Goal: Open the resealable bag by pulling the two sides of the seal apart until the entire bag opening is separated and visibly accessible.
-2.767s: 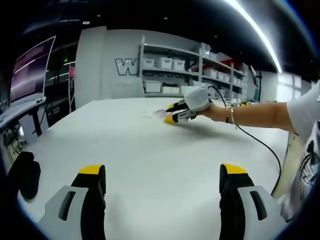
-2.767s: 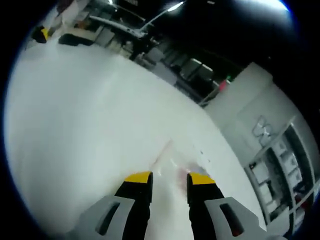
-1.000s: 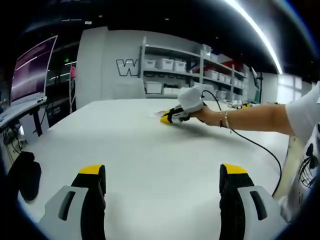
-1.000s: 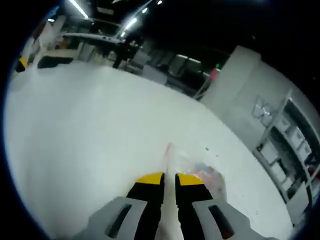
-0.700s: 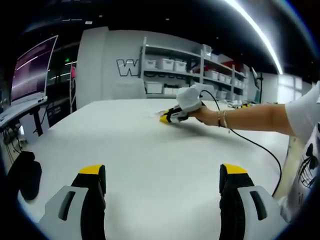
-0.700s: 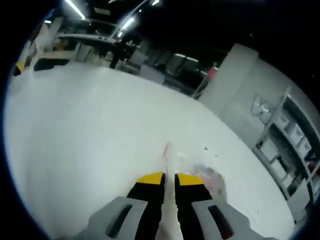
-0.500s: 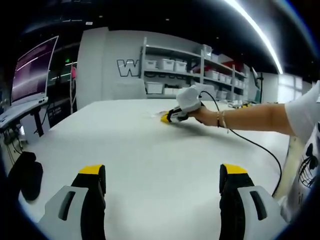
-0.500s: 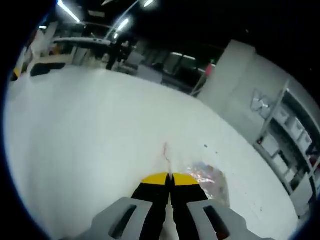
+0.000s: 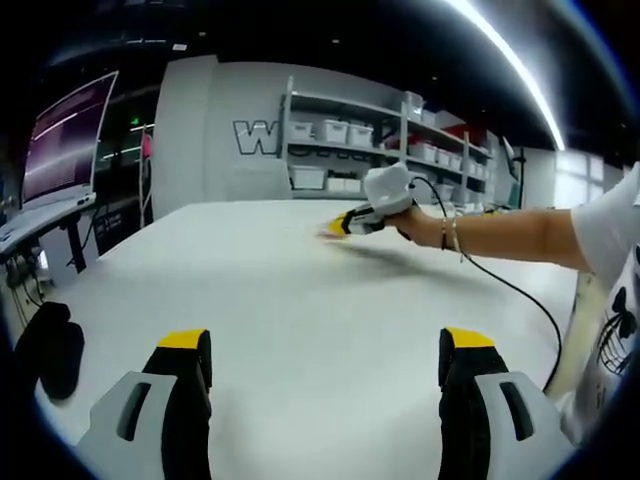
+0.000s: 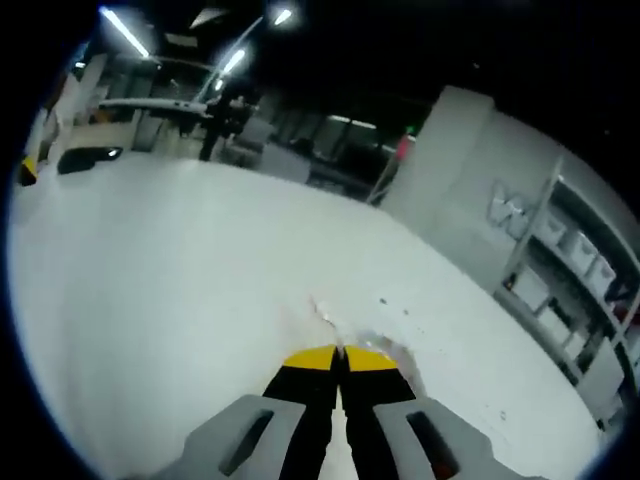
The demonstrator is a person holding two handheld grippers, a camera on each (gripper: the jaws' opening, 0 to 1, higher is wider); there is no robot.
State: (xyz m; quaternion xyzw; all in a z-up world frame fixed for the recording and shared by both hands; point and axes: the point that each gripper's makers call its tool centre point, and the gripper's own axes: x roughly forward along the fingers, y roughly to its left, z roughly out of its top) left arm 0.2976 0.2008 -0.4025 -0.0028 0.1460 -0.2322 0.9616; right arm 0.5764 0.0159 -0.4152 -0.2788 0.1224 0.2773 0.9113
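Right gripper [image 10: 340,352] is pinching the resealable bag [image 10: 385,350] at its edge over the desk [image 10: 150,280]; left gripper [image 9: 325,345] is waiting, jaws spread wide.

A wide white desk [image 9: 300,300] runs toward a grey wall [image 9: 190,130] bearing a large letter W. At one o'clock, metal shelving [image 9: 370,140] holds white bins. A lit monitor [image 9: 65,140] stands at ten o'clock. A bright ceiling light strip [image 9: 510,65] crosses overhead.
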